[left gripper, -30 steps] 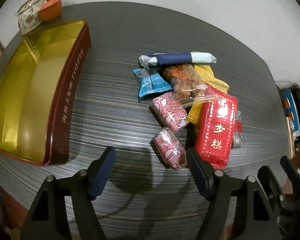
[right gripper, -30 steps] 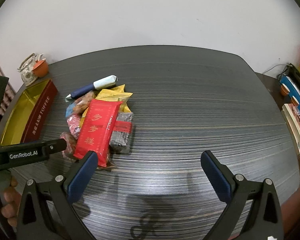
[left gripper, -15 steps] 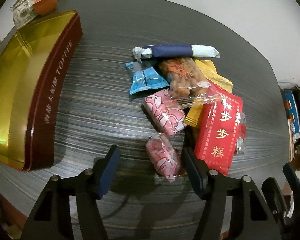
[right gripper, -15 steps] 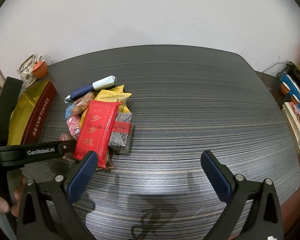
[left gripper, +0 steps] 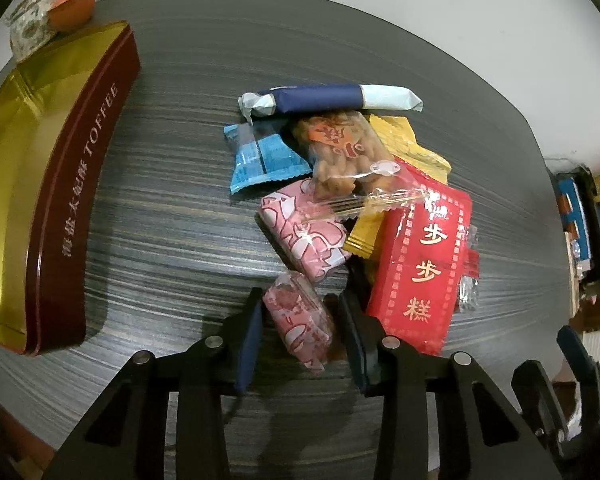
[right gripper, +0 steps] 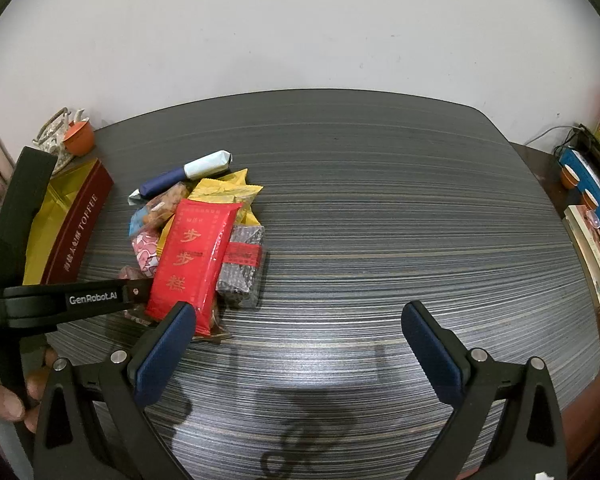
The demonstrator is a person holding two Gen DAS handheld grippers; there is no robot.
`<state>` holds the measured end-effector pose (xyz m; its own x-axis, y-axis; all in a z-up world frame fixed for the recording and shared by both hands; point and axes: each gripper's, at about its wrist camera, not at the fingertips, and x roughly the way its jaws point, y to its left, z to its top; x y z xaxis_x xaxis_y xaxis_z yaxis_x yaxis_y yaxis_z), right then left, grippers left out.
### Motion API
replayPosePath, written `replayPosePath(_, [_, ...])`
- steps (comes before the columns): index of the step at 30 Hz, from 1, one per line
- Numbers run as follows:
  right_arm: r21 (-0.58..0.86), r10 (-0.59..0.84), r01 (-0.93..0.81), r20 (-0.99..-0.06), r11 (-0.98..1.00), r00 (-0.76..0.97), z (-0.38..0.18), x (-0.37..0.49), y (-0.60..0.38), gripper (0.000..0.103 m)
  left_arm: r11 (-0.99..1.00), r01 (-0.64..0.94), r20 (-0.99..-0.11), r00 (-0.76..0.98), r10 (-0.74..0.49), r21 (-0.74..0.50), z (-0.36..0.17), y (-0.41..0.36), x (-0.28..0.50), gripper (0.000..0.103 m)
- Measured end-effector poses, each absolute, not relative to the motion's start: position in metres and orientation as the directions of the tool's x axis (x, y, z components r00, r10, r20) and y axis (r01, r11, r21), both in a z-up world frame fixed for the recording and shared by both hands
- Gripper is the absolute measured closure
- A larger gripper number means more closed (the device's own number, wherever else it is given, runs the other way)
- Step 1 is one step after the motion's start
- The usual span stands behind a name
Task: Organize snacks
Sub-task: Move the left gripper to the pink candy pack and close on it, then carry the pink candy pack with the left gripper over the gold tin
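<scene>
A pile of wrapped snacks lies on the dark table. My left gripper has closed around the nearest pink wrapped snack, its blue pads touching both sides. Behind it lie a second pink snack, a red packet, a blue packet, a clear bag of nuts, yellow packets and a navy-and-white roll. The open gold toffee tin stands at the left. My right gripper is open and empty, right of the pile; the red packet is by its left finger.
A small orange cup and a patterned teapot stand behind the tin. A dark wrapped block lies beside the red packet. Books and cups sit on a side shelf at the right. The table's right half is bare.
My left gripper moved forward to the near pink snack and narrowed its jaws onto it. The right gripper stayed put and open.
</scene>
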<state>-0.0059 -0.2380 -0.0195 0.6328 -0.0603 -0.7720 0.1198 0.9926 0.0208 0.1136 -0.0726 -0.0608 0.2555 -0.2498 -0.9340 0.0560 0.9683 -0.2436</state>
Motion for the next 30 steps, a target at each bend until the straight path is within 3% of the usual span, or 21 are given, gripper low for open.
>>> replayPosePath(13, [0.015, -0.062, 0.115, -0.772, 0.993, 0.632, -0.02, -0.005, -0.238, 0.001, 0.971, 0.107, -0.934, 0.267, -0.237, -0.216, -0.056, -0.077, 0.105, 0.076])
replayPosePath(30, [-0.014, -0.076, 0.103, -0.778, 0.995, 0.623, -0.028, -0.003, -0.233, 0.001, 0.965, 0.186, -0.913, 0.332, -0.24, -0.186, -0.03, -0.059, 0.082, 0.077])
